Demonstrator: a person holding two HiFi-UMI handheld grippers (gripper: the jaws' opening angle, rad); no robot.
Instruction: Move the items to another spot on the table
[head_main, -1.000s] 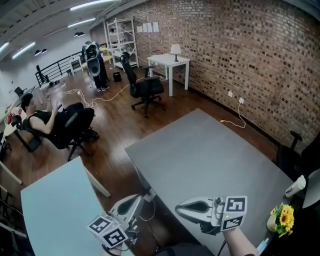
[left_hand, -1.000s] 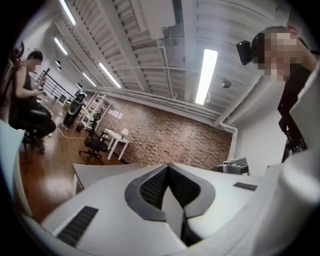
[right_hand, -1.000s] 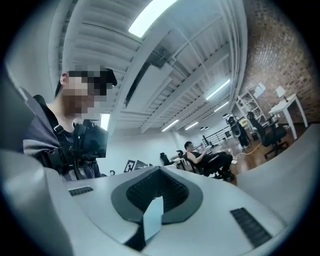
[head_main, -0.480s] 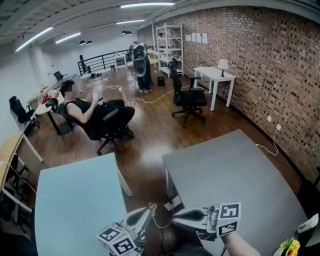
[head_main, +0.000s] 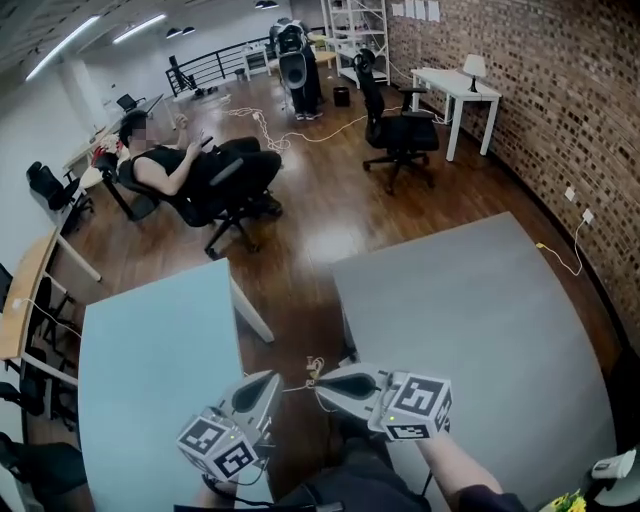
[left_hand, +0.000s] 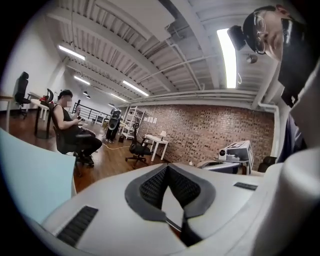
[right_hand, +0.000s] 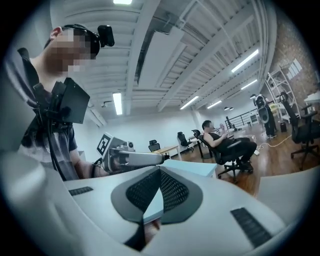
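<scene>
In the head view both grippers are held low, over the gap between the two tables. My left gripper (head_main: 268, 378) is shut with nothing in it, near the edge of the light blue table (head_main: 150, 360). My right gripper (head_main: 320, 381) is shut and empty too, by the near left corner of the grey table (head_main: 480, 310). The tips point toward each other. A yellow flower bunch (head_main: 577, 500) and a white object (head_main: 612, 465) show at the bottom right corner, far from both grippers. The left gripper view shows shut jaws (left_hand: 169, 168). So does the right gripper view (right_hand: 160, 171).
A person sits in a black chair (head_main: 200, 175) on the wooden floor beyond the tables. Another office chair (head_main: 400, 135) and a white desk (head_main: 460, 90) stand by the brick wall. A thin cord (head_main: 314, 368) hangs between the gripper tips.
Both grippers have moved left, off the grey table to the gap between the tables. The view has swung left, so the flowers have slid to the bottom right corner.
</scene>
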